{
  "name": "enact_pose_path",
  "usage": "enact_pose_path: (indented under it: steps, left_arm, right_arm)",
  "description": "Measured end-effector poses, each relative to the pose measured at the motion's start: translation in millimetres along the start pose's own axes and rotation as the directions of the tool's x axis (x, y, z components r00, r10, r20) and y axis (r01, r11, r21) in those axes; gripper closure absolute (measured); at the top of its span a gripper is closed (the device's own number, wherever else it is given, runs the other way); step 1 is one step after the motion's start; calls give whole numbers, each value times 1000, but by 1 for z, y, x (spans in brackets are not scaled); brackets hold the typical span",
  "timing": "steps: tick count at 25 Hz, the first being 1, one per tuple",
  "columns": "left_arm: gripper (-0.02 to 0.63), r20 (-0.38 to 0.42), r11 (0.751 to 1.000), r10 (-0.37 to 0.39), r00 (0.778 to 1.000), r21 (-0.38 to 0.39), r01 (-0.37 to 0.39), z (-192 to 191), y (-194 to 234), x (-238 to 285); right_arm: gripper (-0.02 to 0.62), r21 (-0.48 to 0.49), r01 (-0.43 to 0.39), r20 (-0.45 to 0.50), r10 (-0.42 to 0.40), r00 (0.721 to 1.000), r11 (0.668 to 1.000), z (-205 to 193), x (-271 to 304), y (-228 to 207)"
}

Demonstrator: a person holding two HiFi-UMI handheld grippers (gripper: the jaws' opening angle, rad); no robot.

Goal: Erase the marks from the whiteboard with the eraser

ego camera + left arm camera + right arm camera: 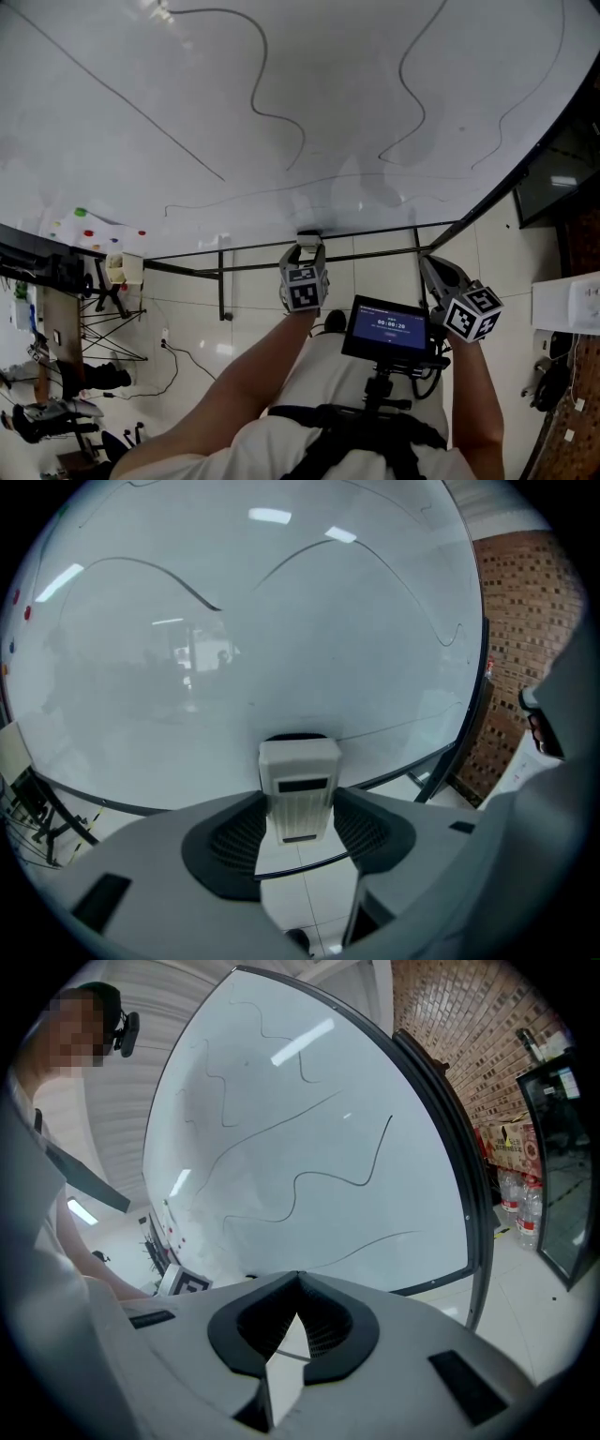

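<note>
The whiteboard (pixel 281 84) fills the upper head view and carries several thin dark wavy lines (pixel 267 103). My left gripper (pixel 307 255) is raised to the board's lower edge and is shut on a white block eraser (pixel 309 236). In the left gripper view the eraser (pixel 298 789) stands upright between the jaws, just in front of the whiteboard (pixel 234 649). My right gripper (pixel 433 270) is lower and to the right, away from the board. In the right gripper view its jaws (pixel 298 1316) meet with nothing between them, and the whiteboard (pixel 309 1166) with its lines lies ahead.
A small screen (pixel 386 328) sits on the chest rig between my arms. The board's dark stand frame (pixel 221 277) runs below its edge. Coloured magnets (pixel 89 225) dot the board's lower left. A brick wall (pixel 525 621) and a glass-door cabinet (pixel 562 1166) stand to the right.
</note>
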State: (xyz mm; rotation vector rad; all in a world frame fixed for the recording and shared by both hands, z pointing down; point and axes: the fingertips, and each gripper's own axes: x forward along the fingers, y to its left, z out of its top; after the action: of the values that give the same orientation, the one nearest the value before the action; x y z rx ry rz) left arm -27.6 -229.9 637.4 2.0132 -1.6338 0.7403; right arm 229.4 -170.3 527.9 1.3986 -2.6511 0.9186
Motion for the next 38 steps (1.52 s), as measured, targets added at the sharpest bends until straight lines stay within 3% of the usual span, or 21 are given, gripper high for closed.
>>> enact_pose_path:
  steps: [5, 10, 15, 21, 25, 30, 38]
  left_arm:
    - [350, -19, 999, -40, 999, 33, 41, -2, -16, 7]
    - [350, -37, 982, -153, 988, 103, 156, -1, -45, 14]
    - [353, -33, 981, -125, 992, 147, 128, -6, -35, 10]
    - [353, -7, 996, -15, 1000, 91, 16, -9, 14, -1]
    - [353, -20, 998, 64, 998, 4, -64, -13, 47, -8]
    - [350, -22, 992, 70, 997, -102, -72, -10, 37, -5]
    - [350, -39, 992, 17, 999, -125, -22, 2, -9, 5]
  right_arm:
    - [586, 7, 1, -1, -1, 1000, 1000, -2, 1, -3]
    - [586, 9, -15, -11, 15, 1000, 1000, -3, 8, -1]
    - [586, 11, -23, -10, 23, 1000, 1000, -3, 10, 1]
    - [586, 18, -12, -5, 12, 1000, 1000, -4, 5, -5]
    - [586, 25, -2, 0, 2, 1000, 1000, -5, 0, -11]
    - [586, 30, 5, 3, -5, 1000, 1000, -2, -6, -16]
    - [586, 31, 13, -1, -13, 1000, 999, 0, -14, -29]
